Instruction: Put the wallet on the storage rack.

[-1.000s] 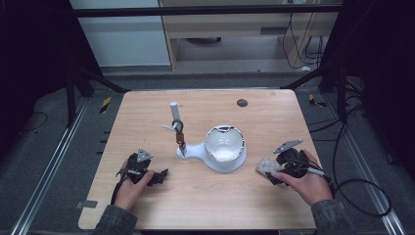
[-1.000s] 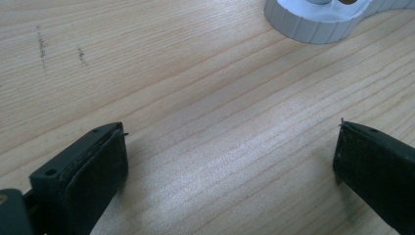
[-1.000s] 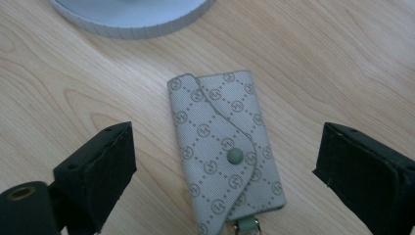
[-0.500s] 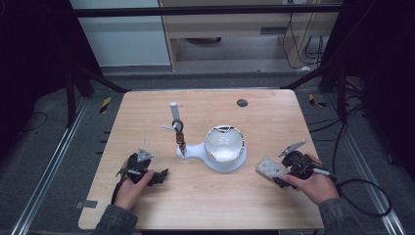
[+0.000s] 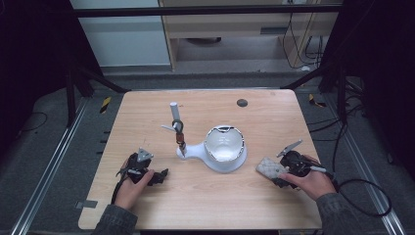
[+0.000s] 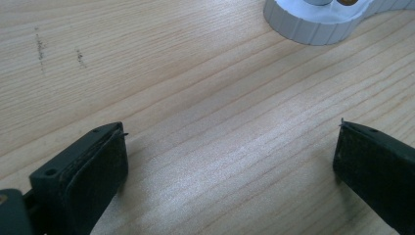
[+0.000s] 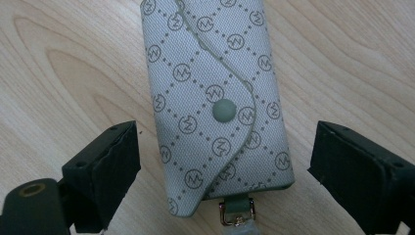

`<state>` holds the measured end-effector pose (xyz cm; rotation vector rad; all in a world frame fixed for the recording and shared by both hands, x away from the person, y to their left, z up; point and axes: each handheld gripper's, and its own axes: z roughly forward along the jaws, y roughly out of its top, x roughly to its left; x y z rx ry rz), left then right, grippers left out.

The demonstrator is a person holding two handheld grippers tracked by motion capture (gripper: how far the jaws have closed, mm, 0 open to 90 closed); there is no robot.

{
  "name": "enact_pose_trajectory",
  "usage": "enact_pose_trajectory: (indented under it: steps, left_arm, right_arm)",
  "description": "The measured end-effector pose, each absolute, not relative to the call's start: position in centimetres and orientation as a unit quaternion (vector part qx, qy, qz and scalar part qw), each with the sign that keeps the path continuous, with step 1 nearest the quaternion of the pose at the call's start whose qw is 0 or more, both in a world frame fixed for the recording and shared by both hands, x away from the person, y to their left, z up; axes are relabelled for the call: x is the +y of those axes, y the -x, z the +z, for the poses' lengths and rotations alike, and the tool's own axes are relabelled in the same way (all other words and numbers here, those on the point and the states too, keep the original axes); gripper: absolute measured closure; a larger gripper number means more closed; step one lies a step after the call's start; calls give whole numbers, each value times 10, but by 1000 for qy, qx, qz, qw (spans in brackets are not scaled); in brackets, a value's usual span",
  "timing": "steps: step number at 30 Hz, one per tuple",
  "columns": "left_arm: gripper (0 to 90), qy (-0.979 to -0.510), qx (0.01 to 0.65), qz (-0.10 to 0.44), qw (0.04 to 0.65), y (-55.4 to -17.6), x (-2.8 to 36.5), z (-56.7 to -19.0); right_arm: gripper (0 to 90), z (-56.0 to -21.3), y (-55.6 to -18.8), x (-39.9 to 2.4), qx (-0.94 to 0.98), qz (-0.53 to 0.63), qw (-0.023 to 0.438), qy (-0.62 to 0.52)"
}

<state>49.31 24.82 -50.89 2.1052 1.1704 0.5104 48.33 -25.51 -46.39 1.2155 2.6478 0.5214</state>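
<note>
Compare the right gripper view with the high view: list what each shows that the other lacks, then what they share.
Right gripper view alone: the pouch's monogram pattern, its snap button and the metal clasp at its end, and clear gaps between the pouch and both black jaws as they have just been closing.

High view alone: the left hand-held gripper, the white stand with its upright clip arm, and the small dark disc.

Both: the pouch lying flat on the wooden table at the right hand-held gripper.

circled "m" monograms cover the pouch.
</note>
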Motion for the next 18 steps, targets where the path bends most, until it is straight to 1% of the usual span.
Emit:
enact_pose_trajectory:
  steps: [7, 10, 15, 18]
  left_arm:
    - [0, -806, 448, 196, 333, -493, 248, -509]
    - [0, -806, 448, 196, 333, -493, 248, -509]
    - [0, -806, 449, 196, 333, -493, 248, -509]
    - [0, -806, 448, 196, 333, -493, 248, -509]
  right_arm:
    - [118, -465, -484, -256, 897, 162, 87, -403]
    - [161, -465, -485, -256, 902, 154, 84, -395]
    - [171, -467, -489, -254, 905, 143, 75, -393]
    - [196, -469, -493, -255, 908, 145, 65, -389]
